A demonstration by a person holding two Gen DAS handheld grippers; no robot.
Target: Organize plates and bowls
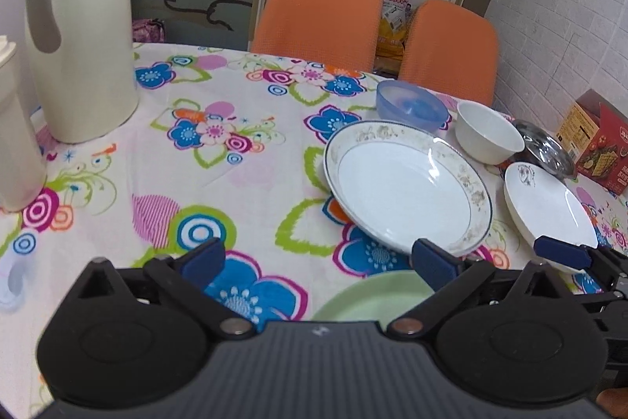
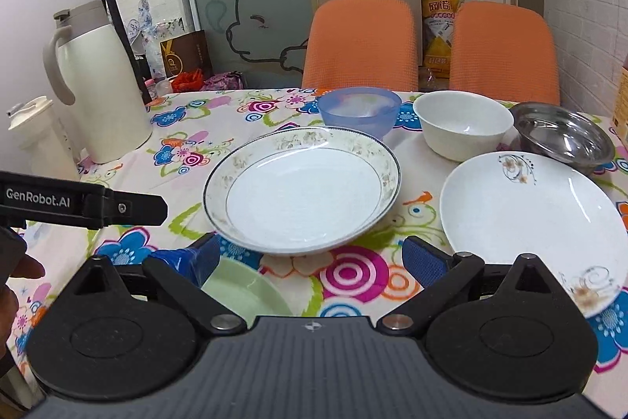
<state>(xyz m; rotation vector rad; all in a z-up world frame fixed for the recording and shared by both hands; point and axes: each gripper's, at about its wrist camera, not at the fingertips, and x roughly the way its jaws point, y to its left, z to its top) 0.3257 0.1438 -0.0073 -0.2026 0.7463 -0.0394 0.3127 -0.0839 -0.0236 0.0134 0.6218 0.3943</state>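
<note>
Fingers wide on both: right gripper [image 2: 318,258] & left gripper [image 1: 318,258] empty. Rimmed plate [image 2: 302,189] frame centre, overlapping green plate [image 2: 245,295] lower left. Grip rim squarely, lift level.

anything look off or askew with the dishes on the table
The patterned-rim plate sits tilted, its near edge lifted off the tablecloth, seemingly propped on something underneath. The other dishes sit flat; nothing spilled or broken.
</note>
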